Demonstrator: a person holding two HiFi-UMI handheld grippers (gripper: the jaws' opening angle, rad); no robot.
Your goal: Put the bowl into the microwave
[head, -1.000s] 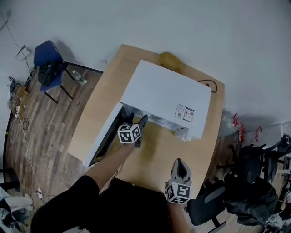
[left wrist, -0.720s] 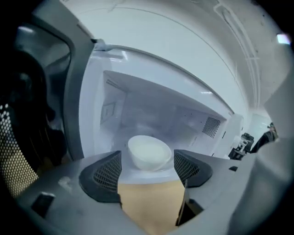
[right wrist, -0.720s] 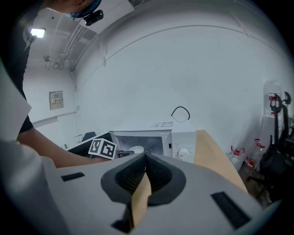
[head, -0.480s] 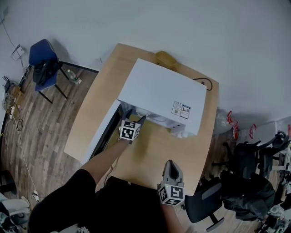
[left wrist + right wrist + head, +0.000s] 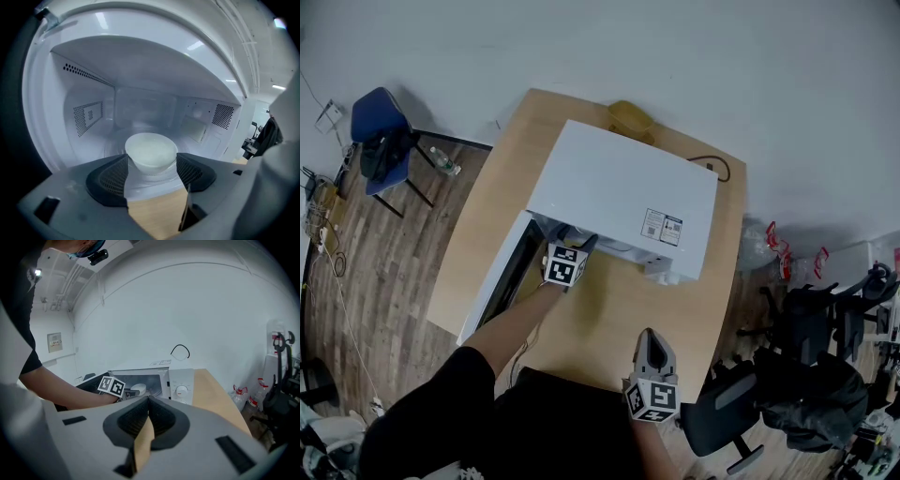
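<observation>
**Left gripper parted at the bowl, which sits inside the microwave**

Head view: the boxy white microwave stands toward the far edge of the pale wooden table. Its door is swung out toward the left edge. The left gripper reaches into the open mouth, and the bowl is hidden under the top panel. The right gripper hangs over the near edge, well apart from the work.

Left gripper view: the jaws stand wide apart. The small, round, smooth white bowl is framed between their tips and rests upright on the glossy cavity floor. The dark pads are dimpled like mesh. Whether they brush the bowl's sides I cannot tell, but I judge it set down. Perforated vent patches mark the side walls.

Right gripper view: the jaws are pressed together with nothing between them. Beyond them are the round dial and the bowl, seen through the opening.

Risk, as I judge it: the bowl looks light and slick on a slick floor. A pad catching its rim as the gripper draws back could drag or tip it toward the opening. A crooked exit could also knock the door.
</observation>
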